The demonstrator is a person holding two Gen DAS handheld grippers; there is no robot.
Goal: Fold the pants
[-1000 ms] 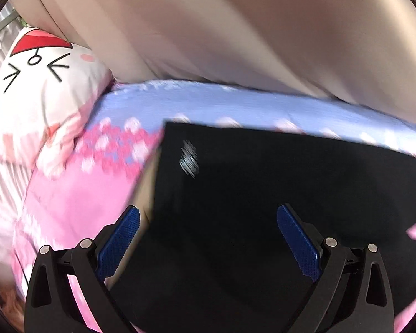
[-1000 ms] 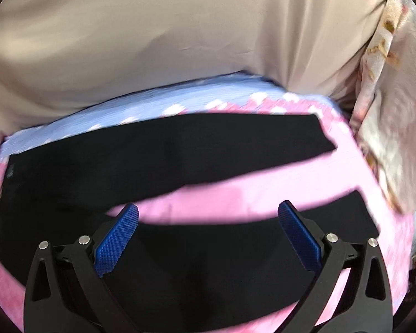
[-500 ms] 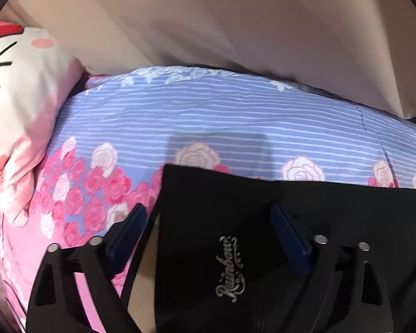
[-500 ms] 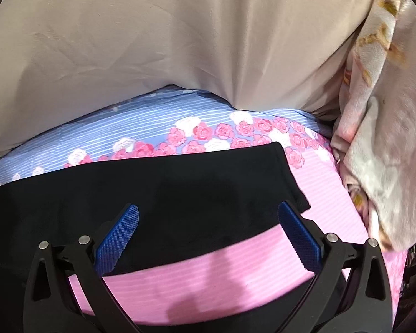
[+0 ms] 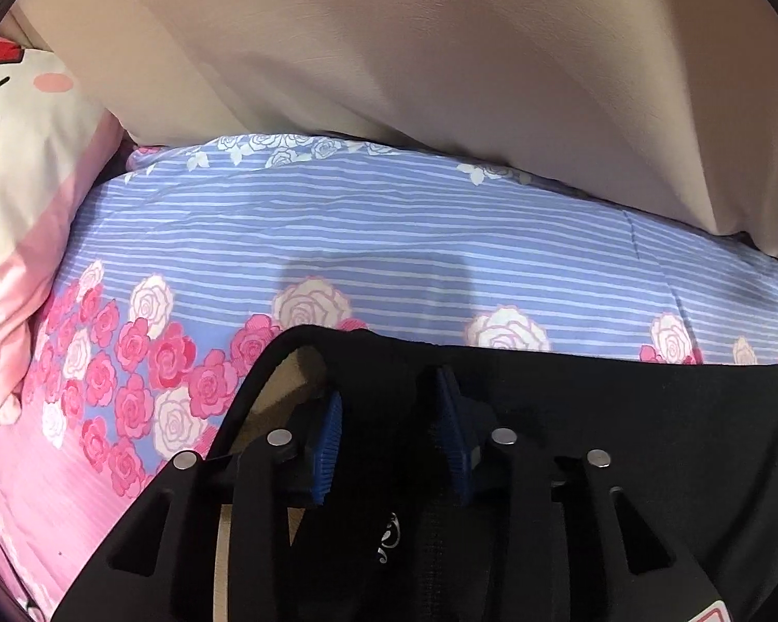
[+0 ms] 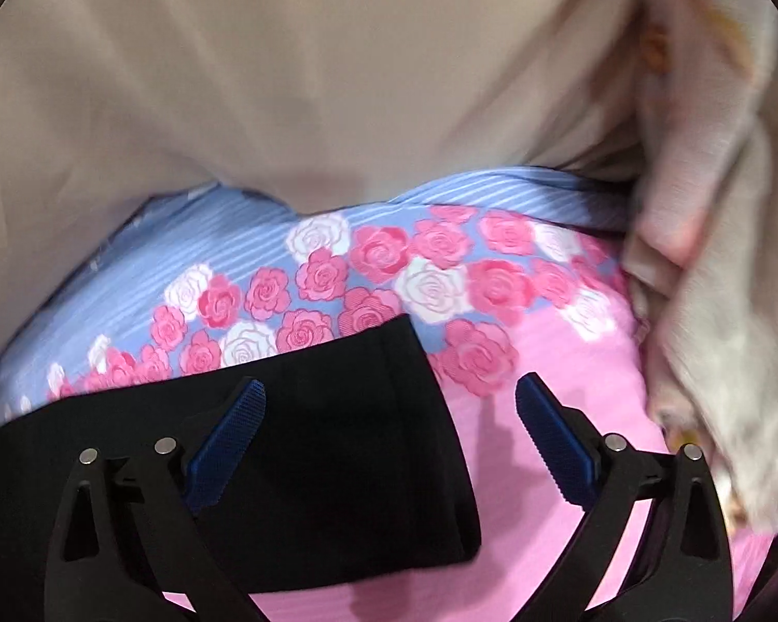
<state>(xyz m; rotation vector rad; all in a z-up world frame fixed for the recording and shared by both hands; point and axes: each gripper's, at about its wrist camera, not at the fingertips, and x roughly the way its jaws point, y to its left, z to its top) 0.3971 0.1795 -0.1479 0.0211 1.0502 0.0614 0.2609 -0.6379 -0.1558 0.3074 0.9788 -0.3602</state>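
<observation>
Black pants [image 5: 622,414] lie flat on a bed sheet [image 5: 337,238] with blue stripes, pink and roses. In the left wrist view my left gripper [image 5: 389,435] is at the waistband corner. Its jaws are closing, and a raised fold of black cloth is bunched between the blue pads [image 5: 327,440]. The waistband's tan inside shows just left of it. In the right wrist view my right gripper [image 6: 389,435] hangs open over the hem end of a pant leg [image 6: 337,440], one pad above the black cloth, the other above pink sheet.
A beige cloth [image 5: 441,78] hangs along the far side of the bed. A white and pink cartoon pillow [image 5: 21,166] lies at the left. A pale crumpled blanket [image 6: 716,259] is heaped at the right, close to the leg's hem.
My left gripper came down onto the waistband corner and its jaws narrowed onto the cloth. My right gripper travelled along the leg to its hem end, still wide.
</observation>
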